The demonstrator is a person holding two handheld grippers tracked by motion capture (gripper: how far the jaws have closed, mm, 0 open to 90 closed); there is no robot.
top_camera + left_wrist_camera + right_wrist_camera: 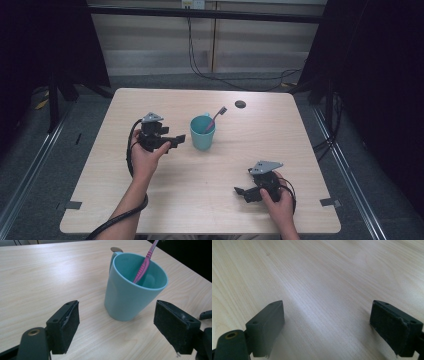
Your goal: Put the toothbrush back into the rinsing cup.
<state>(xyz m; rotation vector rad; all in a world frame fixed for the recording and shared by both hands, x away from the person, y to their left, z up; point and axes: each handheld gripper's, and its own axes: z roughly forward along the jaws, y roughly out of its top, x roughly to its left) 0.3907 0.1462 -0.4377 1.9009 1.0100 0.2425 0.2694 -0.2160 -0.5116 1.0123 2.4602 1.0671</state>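
**Both grippers empty, mug untouched**

High view: mug mid-table, toothbrush leaning in it. Left gripper just beside the mug, right gripper well apart, near the front edge.

Left gripper view: jaws wide apart, mug ahead between them, no contact.

Right gripper view: jaws wide, bare table.

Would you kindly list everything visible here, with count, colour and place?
mug: one, teal, upright near the table's middle, just ahead of the left gripper's open jaws
toothbrush: one, pink, standing tilted inside the mug
round hole: one, dark, in the tabletop beyond the mug
table: one, light wood
cables: black, on the floor beyond the table
left gripper: one, black, beside the mug, open
right gripper: one, black, near the front right edge, open
hands: two, holding the grippers
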